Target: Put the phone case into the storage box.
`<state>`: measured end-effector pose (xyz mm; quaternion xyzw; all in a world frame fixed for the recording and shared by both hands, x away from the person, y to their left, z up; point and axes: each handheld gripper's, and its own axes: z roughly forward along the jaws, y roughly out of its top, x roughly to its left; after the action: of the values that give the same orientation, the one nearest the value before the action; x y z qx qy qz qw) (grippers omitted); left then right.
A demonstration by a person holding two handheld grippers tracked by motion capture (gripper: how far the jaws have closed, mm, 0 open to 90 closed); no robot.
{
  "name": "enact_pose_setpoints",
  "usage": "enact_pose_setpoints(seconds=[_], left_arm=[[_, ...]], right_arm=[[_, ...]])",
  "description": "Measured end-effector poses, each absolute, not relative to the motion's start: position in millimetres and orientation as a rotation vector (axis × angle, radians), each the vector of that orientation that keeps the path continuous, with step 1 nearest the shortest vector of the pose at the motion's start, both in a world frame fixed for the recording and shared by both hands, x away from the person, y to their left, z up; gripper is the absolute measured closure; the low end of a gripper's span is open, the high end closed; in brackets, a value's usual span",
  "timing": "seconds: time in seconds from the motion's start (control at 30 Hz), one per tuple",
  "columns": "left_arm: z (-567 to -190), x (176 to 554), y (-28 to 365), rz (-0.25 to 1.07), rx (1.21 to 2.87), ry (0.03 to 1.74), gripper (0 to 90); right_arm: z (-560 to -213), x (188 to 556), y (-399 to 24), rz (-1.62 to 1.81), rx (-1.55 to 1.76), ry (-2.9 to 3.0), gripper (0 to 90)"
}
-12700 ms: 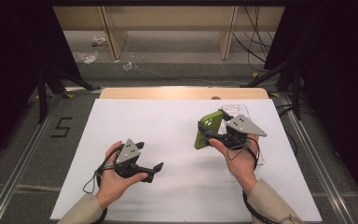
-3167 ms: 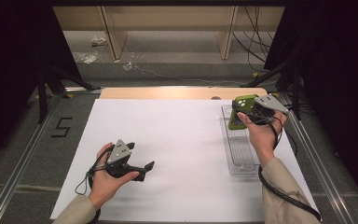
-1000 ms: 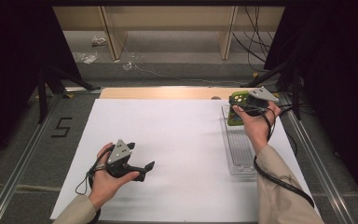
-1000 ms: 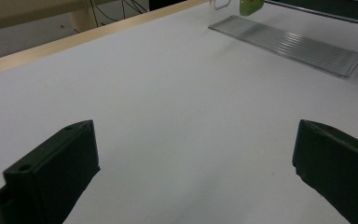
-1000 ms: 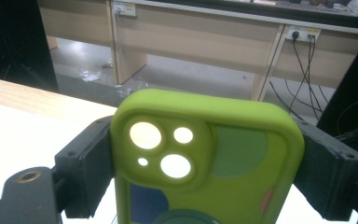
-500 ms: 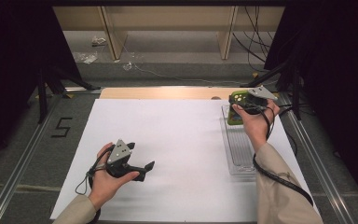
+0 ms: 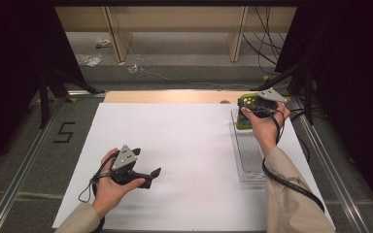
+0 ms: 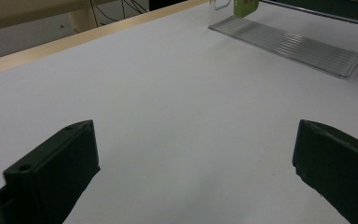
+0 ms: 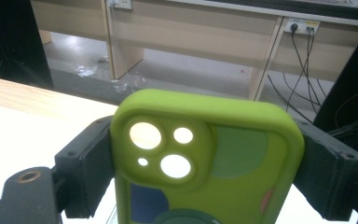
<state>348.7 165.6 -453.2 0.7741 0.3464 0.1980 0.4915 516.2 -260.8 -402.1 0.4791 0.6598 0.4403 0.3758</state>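
A lime-green phone case (image 9: 205,154) with camera cut-outs stands upright between the jaws of my right gripper (image 9: 205,168), which is shut on its two long sides. In the high view that gripper (image 7: 253,106) holds the phone case (image 7: 245,114) at the far end of a clear plastic rack (image 7: 247,148) on the table's right side. My left gripper (image 7: 145,175) rests on the white sheet at the near left, held in a hand, its jaws wide open with nothing between them (image 8: 196,163). The left gripper view also catches the clear rack (image 8: 289,44) and the green case (image 8: 245,6) far off.
The white sheet (image 7: 184,145) covers the table, with a wooden edge (image 7: 170,96) at the far side. Metal rails run along both sides. Wooden shelving and cables stand beyond the table. A cable trails from each gripper.
Over the last second the right hand and case have stayed at the rack's far end. Earlier the right hand carried the case there from mid-table. The left gripper has not moved.
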Motion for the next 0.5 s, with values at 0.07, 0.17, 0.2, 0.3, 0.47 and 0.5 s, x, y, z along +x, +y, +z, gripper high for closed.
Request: enact_pose_setpoints(seconds=[0.07, 0.17, 0.2, 0.3, 0.47, 0.5], left_arm=[[-453.3, 348.7, 165.6, 0.48, 1.879, 0.841, 0.0], [-453.3, 348.7, 165.7, 0.48, 1.88, 0.841, 0.0], [-453.2, 348.7, 165.7, 0.481, 1.88, 0.841, 0.0], [-453.2, 348.7, 165.8, 0.481, 1.878, 0.842, 0.0], [-453.3, 348.7, 165.6, 0.48, 1.88, 0.841, 0.0], [-453.3, 348.8, 165.7, 0.48, 1.879, 0.841, 0.0]], right_arm=[[-402.4, 517.2, -260.5, 1.125, 1.226, 1.687, 16.5], [-402.9, 518.3, -260.2, 1.122, 1.227, 1.688, 16.5], [-403.1, 518.7, -260.2, 1.121, 1.23, 1.688, 16.5], [-403.7, 519.9, -259.7, 1.12, 1.233, 1.689, 16.5], [-405.0, 523.1, -259.2, 1.114, 1.24, 1.691, 16.5], [-405.4, 523.9, -259.2, 1.112, 1.243, 1.692, 16.5]])
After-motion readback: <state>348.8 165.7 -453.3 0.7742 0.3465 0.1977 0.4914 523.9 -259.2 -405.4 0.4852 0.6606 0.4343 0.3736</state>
